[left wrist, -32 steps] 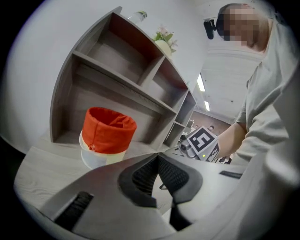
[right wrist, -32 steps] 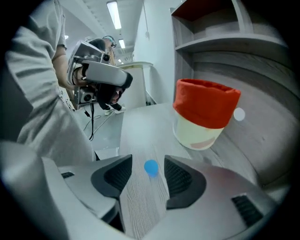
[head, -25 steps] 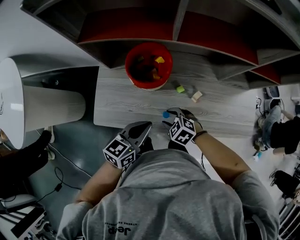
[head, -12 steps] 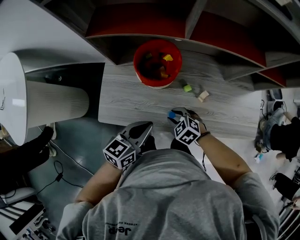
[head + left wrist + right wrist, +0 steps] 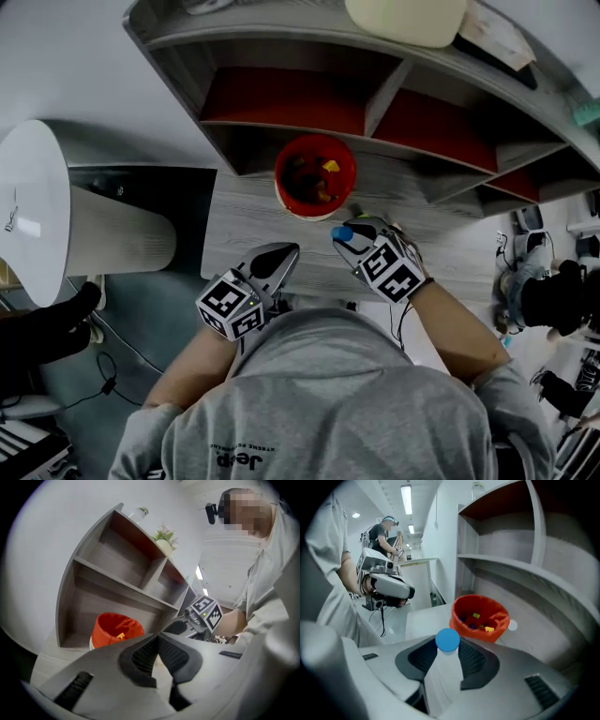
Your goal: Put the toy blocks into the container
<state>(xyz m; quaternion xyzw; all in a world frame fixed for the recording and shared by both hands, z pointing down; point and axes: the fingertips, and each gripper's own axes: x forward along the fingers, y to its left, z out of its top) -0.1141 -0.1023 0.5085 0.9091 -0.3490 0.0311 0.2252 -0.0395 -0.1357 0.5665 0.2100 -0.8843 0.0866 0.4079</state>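
One blue block (image 5: 448, 639) sits pinched at the very tips of the right gripper (image 5: 349, 234). Its jaws have just been closing on the block, and they stand part-way apart only because it fills the gap. Held so far out, the block juts clear of the pads, which should let it drop freely once they part. The gripper tilts downward toward the red bucket (image 5: 316, 175), which stands on the desk (image 5: 239, 220) just in front of the shelf (image 5: 281, 52).

In the head view the block hangs off the desk near the bucket's near rim, not yet over the mouth. This reads as the carry step. The next move calls for a short reach forward, kept low because the shelf crowds the space above the bucket. Several loose blocks (image 5: 476, 616) already lie inside, yellow among them.

The left gripper (image 5: 157, 637) has its jaws pressed together with nothing between them. It sits back and to the left of the bucket, nearly level, apparently parked out of the other's path.

A small pale round piece (image 5: 512, 625) lies on the desk just beside the bucket. Whether it is a block I cannot tell.
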